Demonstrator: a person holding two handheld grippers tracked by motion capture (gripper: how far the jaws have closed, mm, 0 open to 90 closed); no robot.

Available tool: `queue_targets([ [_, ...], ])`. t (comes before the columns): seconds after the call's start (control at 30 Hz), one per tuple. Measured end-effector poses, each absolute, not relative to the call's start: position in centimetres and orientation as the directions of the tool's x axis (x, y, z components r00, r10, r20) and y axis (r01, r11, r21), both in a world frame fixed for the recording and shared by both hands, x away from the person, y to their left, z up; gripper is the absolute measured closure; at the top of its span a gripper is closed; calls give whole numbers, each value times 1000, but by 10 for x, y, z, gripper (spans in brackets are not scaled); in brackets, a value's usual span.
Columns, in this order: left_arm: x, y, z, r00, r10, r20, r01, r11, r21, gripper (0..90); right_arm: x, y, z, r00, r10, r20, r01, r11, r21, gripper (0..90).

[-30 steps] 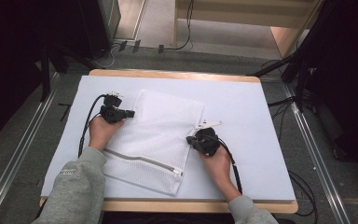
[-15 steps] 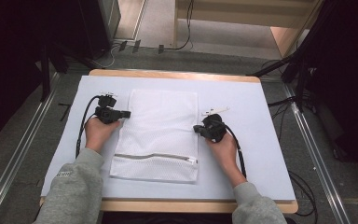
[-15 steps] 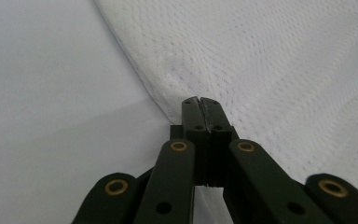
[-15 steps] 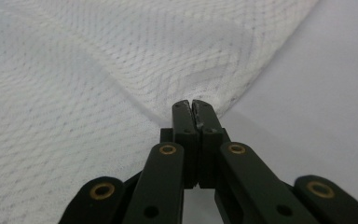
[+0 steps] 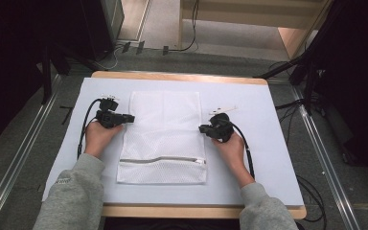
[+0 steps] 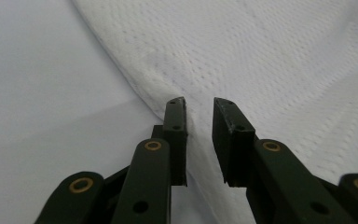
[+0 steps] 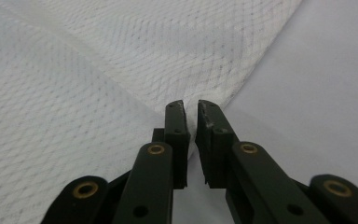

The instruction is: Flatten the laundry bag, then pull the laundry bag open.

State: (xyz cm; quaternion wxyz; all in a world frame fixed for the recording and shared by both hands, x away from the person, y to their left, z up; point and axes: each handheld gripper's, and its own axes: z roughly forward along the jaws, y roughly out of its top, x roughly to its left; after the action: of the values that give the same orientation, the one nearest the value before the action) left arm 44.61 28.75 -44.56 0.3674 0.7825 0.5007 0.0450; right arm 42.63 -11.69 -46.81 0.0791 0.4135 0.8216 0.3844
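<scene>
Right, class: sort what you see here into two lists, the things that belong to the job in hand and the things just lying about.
Part of the job:
- white mesh laundry bag, lying flat, zip near the person
- left claw at its left edge, jaws just opened
- right claw at its right edge, jaws just opened

Just lying about:
- white table cover
- cables on the floor

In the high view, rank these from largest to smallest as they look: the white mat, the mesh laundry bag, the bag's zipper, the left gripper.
1. white mat, covering most of the tabletop.
2. mesh laundry bag, lying flat on it.
3. zipper, a thin line nearly as long as the bag is wide.
4. left gripper, shorter than the zipper but bulkier, so this pair is a close call.
</scene>
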Motion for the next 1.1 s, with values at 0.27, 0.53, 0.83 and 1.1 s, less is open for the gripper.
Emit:
queue_targets([
  [0.27,436,285,-435,530,786,-319,747,-255,614,527,415,-125,-459,-648,730,217,622,343,704,707],
  [0.53,428,275,-430,555,767,-321,743,-284,607,458,402,-126,-454,-668,709,227,616,356,702,676],
  [0.83,416,262,-422,598,730,-330,723,-315,615,415,387,-135,-446,-678,695,239,607,346,715,669],
  [1.1,401,253,-415,632,703,-326,699,-335,632,379,375,-136,-444,-694,679,240,598,357,717,644],
])
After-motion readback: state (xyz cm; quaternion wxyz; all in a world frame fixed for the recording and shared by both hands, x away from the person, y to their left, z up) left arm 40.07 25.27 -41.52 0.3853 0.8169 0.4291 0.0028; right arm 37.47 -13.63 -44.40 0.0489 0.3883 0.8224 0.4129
